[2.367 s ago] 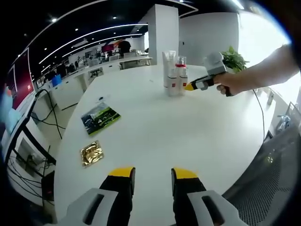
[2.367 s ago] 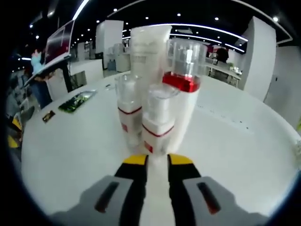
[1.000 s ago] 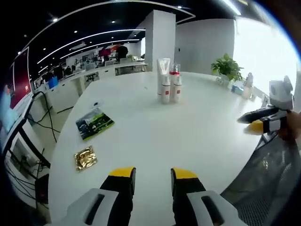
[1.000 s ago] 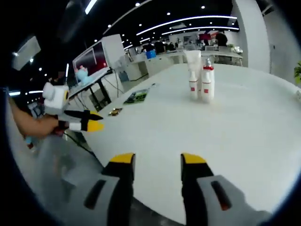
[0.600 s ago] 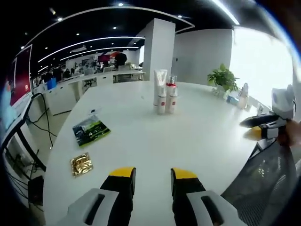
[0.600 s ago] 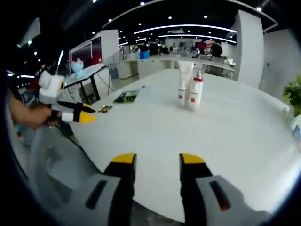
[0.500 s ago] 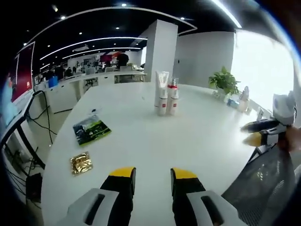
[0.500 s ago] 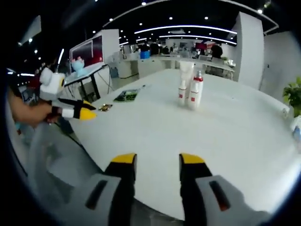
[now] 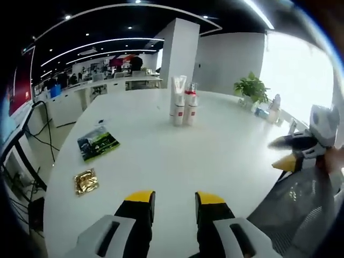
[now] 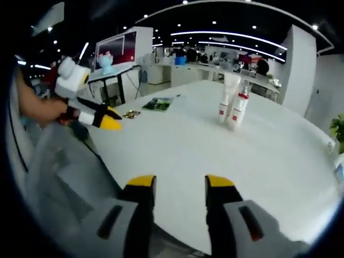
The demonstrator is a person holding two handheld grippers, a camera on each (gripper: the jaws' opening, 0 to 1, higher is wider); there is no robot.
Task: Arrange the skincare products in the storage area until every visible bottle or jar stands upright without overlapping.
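A: At the near edge of the table, both pairs of jaws stand parted with nothing between them. The left gripper and the right gripper sit well back from the bottles, at opposite sides of that edge.

B: And the bottles themselves?

A: Clustered upright in the middle of the table, touching or nearly so: a tall white tube behind, red-banded bottles with clear caps in front. In the right gripper view the same cluster looks tidy, none lying down.

B: How would they handle?

A: Light plastic, I'd judge, smooth and a bit slippery, and tall enough to tip if nudged. Best taken low on the body, below the red band, not by the clear cap, which may pull off.

B: Any containers?

A: None that I can see. Left of the bottles lie a green booklet and, nearer the edge, a gold sachet. Right of them, a potted plant stands at the rim.

B: So the job?

A: It looks done, or close to it.
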